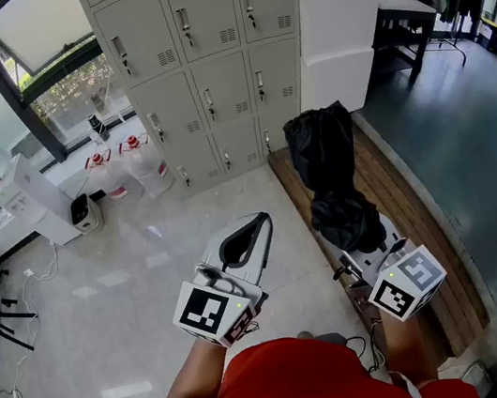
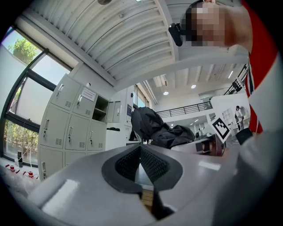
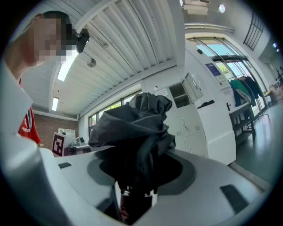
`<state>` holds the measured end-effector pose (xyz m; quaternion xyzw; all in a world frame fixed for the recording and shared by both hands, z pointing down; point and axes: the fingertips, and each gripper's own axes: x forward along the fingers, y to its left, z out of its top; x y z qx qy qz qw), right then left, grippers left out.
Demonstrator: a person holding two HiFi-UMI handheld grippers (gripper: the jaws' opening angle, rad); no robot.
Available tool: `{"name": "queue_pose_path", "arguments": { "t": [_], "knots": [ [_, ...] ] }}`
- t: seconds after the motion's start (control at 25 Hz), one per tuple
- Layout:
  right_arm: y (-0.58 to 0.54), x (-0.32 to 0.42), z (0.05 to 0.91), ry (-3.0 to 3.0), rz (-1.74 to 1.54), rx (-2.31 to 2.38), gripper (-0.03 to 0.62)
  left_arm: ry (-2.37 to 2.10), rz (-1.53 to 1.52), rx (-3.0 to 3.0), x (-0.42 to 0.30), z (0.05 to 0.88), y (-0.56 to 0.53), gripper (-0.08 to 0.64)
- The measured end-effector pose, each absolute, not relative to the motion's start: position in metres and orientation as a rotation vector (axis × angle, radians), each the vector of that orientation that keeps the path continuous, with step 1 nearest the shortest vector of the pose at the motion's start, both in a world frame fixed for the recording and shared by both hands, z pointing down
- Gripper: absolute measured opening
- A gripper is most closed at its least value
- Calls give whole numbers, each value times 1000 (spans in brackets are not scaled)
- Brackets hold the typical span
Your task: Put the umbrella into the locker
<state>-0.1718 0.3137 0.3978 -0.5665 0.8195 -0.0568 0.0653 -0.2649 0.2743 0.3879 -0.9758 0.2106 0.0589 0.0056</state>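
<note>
The umbrella [image 1: 326, 165], a black fabric one with its canopy folded into a loose, crumpled bundle, is up in the air in front of us, well apart from the lockers and not yet inside any compartment. We see its lower end wedged between the jaws of the right gripper [image 1: 368, 253], which are pinched on it, while the bundle [image 3: 132, 128] sticks out forward past the jaw tips. In the head view it hangs over a strip of brown wooden flooring [image 1: 419, 220] that runs along the right. The left gripper [image 1: 252, 231] is held level beside it, to the left and apart from the umbrella. Its own view shows its ribbed dark pads [image 2: 152, 163] pressed together at the tips with nothing between them. Ahead stands the bank of pale grey metal lockers [image 1: 205, 58]. Every door we can see from above is closed, but both gripper views show one upper compartment [image 3: 179, 94] standing open. A plain white cabinet [image 1: 341, 34] is just beside the lockers on the right. On the glossy white tile floor [image 1: 104, 295] near the window sit white plastic jugs with red caps [image 1: 142, 162]. Our red shirt [image 1: 291, 386] fills the bottom edge.
</note>
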Motion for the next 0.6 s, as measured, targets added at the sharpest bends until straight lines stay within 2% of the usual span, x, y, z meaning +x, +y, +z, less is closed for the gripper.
{"name": "queue_pose_path", "arguments": {
  "t": [0.6],
  "knots": [
    [309, -140, 401, 2519, -148, -1677, 219, 702, 224, -3019, -231, 395, 267, 5]
  ]
}}
